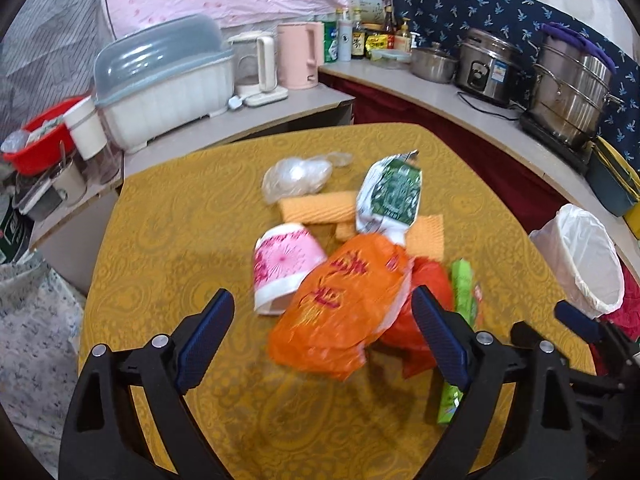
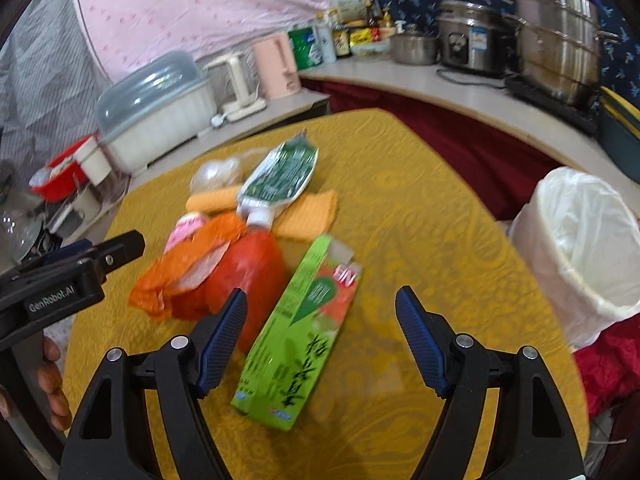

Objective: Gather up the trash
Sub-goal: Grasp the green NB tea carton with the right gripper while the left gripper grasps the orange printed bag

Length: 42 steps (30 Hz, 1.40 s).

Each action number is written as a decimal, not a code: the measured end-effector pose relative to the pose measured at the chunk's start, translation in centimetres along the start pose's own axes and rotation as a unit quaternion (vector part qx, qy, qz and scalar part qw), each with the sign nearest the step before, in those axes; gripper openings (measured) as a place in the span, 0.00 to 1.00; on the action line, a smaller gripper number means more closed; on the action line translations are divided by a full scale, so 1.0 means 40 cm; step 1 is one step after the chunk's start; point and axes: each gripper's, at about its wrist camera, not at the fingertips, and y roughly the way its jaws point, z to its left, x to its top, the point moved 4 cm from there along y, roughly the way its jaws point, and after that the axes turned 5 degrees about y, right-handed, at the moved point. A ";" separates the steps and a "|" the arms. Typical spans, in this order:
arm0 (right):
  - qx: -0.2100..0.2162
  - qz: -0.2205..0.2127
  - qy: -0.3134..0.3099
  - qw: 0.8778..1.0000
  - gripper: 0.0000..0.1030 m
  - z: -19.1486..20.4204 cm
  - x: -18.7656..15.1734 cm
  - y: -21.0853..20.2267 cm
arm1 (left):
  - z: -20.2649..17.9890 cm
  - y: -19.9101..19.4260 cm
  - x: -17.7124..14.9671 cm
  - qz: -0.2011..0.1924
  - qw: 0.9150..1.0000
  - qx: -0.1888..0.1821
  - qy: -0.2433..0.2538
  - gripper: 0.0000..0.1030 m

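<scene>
Green carton (image 2: 298,336) between our spread right gripper (image 2: 320,344) fingers; left gripper (image 1: 324,338) also spread; off-centre closure risks carton slipping.

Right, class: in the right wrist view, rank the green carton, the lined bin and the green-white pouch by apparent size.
1-2. Lined bin and green carton: look alike; the carton's nearness makes ranking unsure.
3. Green-white pouch.

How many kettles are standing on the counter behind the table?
2. A white kettle sits on its base right of the covered dish rack; a pink kettle stands just right of it, before the bottles. Others may be hidden behind clutter.
</scene>
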 end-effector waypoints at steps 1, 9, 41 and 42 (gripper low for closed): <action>-0.001 0.008 0.000 1.000 0.71 0.010 -0.015 0.014 | 0.007 0.004 -0.010 0.003 1.000 -0.002 -0.003 0.83; 0.000 0.056 -0.001 0.998 0.71 0.065 -0.092 0.083 | 0.028 0.026 -0.066 0.019 0.999 -0.019 -0.017 0.84; -0.020 0.052 0.082 0.995 0.46 -0.125 -0.066 0.067 | 0.016 0.133 -0.052 0.059 0.988 -0.125 -0.072 0.57; -0.020 0.051 0.084 0.995 0.46 -0.130 -0.065 0.065 | 0.011 0.130 -0.051 0.057 0.988 -0.126 -0.068 0.50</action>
